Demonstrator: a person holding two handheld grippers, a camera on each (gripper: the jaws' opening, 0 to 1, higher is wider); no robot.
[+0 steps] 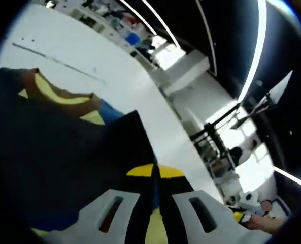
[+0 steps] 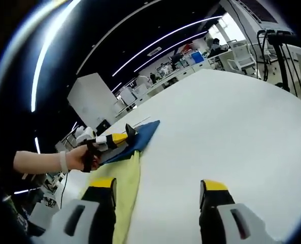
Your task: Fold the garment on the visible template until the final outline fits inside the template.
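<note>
In the left gripper view, my left gripper [image 1: 155, 172] is shut, its yellow-tipped jaws pressed together on a fold of the dark navy garment [image 1: 64, 152], which has yellow, brown and blue parts near its far edge. The right gripper view shows that same left gripper [image 2: 124, 137], held by a person's hand [image 2: 84, 156], lifting the garment's blue edge [image 2: 142, 133] off the white table [image 2: 231, 122]. A pale yellow part of the garment [image 2: 127, 190] hangs down beside my right gripper's left jaw. My right gripper [image 2: 158, 185] is open over bare table, nothing between its jaws.
The white table [image 1: 89, 56] stretches far beyond the garment, with a thin line [image 1: 59, 62] marked on it. Desks, chairs and a black metal stand [image 2: 279, 46] lie past the table's far edge. Ceiling light strips run overhead.
</note>
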